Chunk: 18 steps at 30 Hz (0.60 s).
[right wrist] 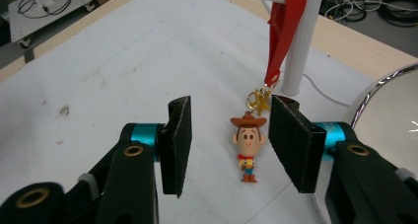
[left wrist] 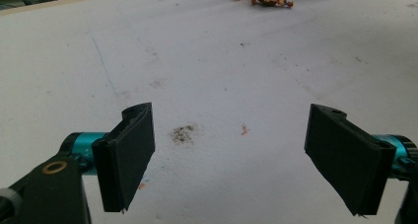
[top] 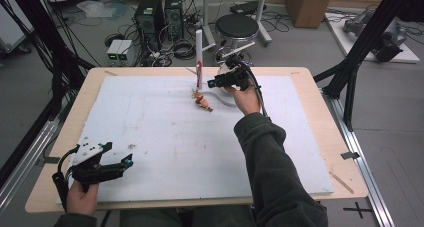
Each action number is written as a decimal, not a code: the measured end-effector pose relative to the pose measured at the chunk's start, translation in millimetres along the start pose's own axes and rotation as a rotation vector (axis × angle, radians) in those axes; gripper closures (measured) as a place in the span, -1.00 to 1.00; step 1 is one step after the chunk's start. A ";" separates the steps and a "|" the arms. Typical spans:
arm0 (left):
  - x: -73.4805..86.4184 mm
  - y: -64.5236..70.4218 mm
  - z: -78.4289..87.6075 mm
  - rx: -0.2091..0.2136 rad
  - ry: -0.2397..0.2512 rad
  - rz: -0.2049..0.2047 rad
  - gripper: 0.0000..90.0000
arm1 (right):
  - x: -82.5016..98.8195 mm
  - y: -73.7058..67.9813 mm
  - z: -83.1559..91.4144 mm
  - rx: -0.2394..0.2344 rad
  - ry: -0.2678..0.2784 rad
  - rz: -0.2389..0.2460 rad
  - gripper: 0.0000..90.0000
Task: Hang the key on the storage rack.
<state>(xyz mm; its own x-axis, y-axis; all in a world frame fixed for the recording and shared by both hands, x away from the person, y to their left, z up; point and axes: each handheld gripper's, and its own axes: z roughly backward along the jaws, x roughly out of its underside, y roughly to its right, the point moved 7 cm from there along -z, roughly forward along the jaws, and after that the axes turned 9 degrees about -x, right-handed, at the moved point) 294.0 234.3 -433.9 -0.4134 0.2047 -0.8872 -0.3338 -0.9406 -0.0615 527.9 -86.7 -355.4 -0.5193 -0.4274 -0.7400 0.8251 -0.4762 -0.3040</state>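
Lying flat | cowboy keychain [right wrist: 248, 147] | hat toward pole [right wrist: 300, 46], boots away

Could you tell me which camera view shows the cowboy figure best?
The right gripper view: the cowboy figure lies close up, face and hat clear, on its red strap. The high view shows it small; the left gripper view, far off at the top edge.
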 end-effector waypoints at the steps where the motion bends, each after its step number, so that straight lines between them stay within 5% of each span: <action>1: 0.1 0.0 0.1 -0.002 0.000 0.002 -0.56 | 0.5 -0.7 1.2 -0.002 -0.002 0.001 0.09; 10: 0.6 -0.3 1.1 -0.005 -0.001 0.002 -0.56 | -1.6 -10.7 14.0 -0.034 0.037 0.006 -0.05; 13: 0.5 -0.2 1.2 -0.007 0.001 0.002 -0.56 | 1.7 -11.4 19.4 -0.009 0.109 0.028 -0.05; 15: 0.6 0.2 1.1 -0.005 0.000 0.003 -0.56 | 7.3 -9.4 20.2 -0.032 0.084 -0.009 -0.12; 18: 0.5 0.3 0.7 -0.006 -0.001 0.001 -0.56 | 12.7 -9.5 22.5 -0.024 0.100 -0.001 -0.14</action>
<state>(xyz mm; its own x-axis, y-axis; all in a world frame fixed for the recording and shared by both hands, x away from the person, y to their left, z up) 293.0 234.3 -434.1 -0.4150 0.2037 -0.8867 -0.3281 -0.9425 -0.0630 508.4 -104.9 -348.4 -0.4959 -0.3478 -0.7957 0.8306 -0.4573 -0.3178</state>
